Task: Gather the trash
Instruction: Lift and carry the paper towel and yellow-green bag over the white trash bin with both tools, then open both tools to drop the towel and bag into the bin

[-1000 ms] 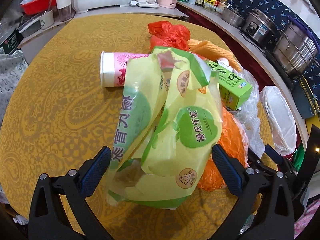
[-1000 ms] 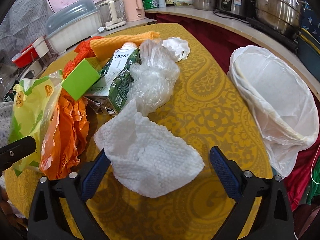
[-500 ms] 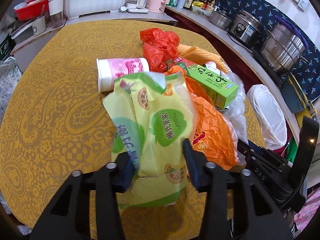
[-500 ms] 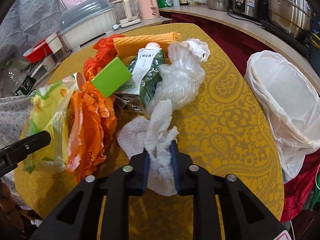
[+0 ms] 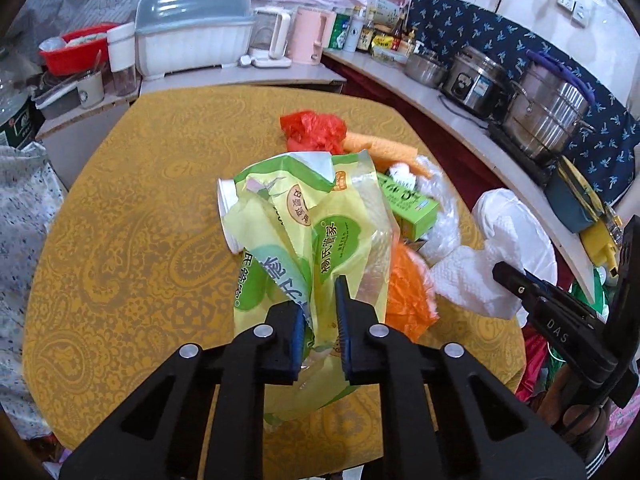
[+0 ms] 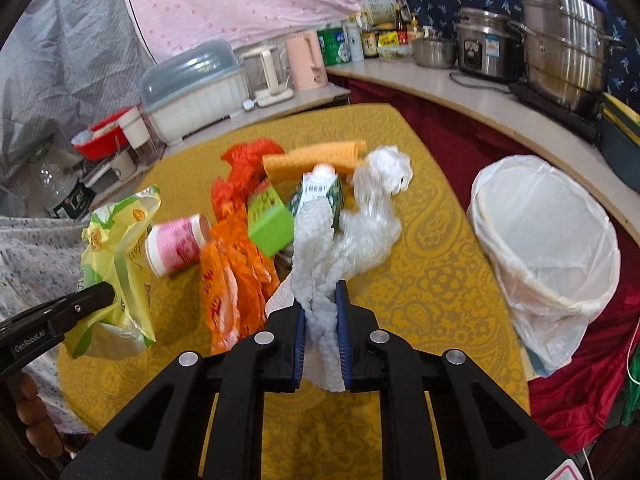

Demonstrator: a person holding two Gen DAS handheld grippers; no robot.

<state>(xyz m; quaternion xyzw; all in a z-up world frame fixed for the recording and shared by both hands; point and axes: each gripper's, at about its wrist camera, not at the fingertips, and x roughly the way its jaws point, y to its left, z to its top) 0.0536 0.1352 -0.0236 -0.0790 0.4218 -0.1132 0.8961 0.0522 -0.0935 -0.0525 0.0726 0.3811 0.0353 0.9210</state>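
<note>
A: What has the left gripper [image 5: 320,320] got?
B: Its jaws are closing on a yellow-green plastic bag [image 5: 320,232], pads pressed into the crumpled film, with the bag hanging above the yellow table [image 5: 140,220].

A: And the right gripper [image 6: 320,324]?
B: Clamped tight on a white paper towel [image 6: 316,264], which is bunched between the blue pads and stands up in front of the camera.

A: Where is the remaining trash?
B: Heaped mid-table: a pink cup [image 6: 176,244] on its side, an orange bag [image 6: 232,280], a red bag [image 6: 244,160], a green box [image 6: 270,224], a drink carton [image 6: 320,192] and clear plastic [image 6: 372,224].

A: The bin?
B: A white-lined bin [image 6: 548,240] stands beside the table's right edge.
</note>
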